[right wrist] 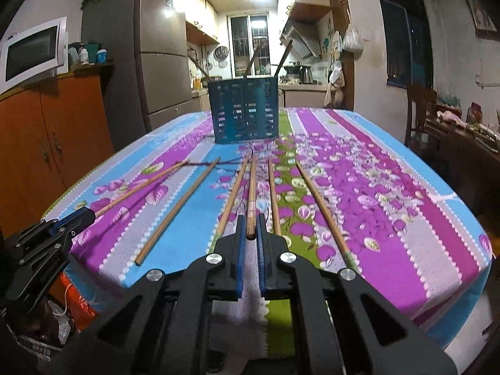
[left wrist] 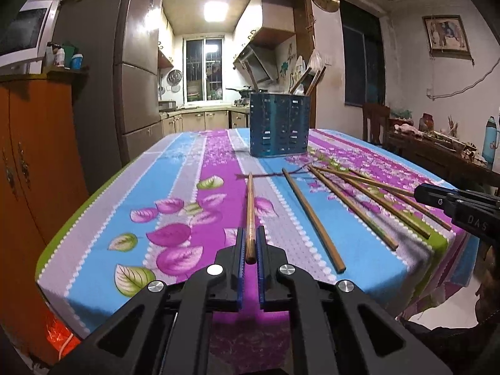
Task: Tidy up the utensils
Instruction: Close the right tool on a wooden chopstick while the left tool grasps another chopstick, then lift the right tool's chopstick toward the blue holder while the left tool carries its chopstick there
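From the left wrist, the left gripper (left wrist: pixel 250 237) is clenched on the near end of one wooden chopstick (left wrist: pixel 250 209), which points ahead toward the blue utensil holder (left wrist: pixel 279 125) standing at the far end of the flowered tablecloth (left wrist: pixel 175 187). A loose chopstick (left wrist: pixel 312 218) lies just right of it, and more beyond. The right gripper (left wrist: pixel 437 198) pokes in from the right edge.

From the right wrist, the right gripper (right wrist: pixel 250 228) is clamped on another chopstick (right wrist: pixel 252 193), among several lying side by side on the cloth (right wrist: pixel 390 187). The holder (right wrist: pixel 243 109) stands straight ahead, chopsticks already sticking out of it.
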{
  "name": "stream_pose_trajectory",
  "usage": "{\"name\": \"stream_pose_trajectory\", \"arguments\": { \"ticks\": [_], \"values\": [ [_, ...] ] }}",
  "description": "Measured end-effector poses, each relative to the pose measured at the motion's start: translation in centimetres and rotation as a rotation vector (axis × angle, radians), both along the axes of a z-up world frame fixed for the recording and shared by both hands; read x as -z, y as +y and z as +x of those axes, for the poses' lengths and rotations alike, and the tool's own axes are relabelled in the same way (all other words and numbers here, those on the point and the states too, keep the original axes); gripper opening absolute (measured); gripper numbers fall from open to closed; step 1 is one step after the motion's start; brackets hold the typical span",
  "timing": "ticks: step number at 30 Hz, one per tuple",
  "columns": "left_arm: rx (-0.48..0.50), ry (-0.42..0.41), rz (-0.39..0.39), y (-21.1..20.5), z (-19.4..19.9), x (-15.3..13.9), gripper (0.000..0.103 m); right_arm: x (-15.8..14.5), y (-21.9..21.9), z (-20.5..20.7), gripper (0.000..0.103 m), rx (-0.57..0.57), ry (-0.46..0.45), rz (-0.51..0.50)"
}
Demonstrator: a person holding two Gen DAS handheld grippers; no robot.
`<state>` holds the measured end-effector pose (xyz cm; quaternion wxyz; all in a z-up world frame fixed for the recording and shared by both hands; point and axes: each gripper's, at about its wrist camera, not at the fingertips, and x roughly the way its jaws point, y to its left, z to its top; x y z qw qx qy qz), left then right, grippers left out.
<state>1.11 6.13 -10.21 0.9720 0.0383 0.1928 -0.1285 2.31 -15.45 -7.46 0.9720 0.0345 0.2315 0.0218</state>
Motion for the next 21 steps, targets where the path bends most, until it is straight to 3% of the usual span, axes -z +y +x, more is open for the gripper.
{"name": "stream_pose_trajectory", "arguments": {
  "ticks": [21],
  "values": [
    [0.005, -0.128, 0.024, 0.0, -1.0, -5.8, 0.008, -5.2, -0.3, -1.4, 0.005, -0.025, -0.174, -0.062]
  ]
}}
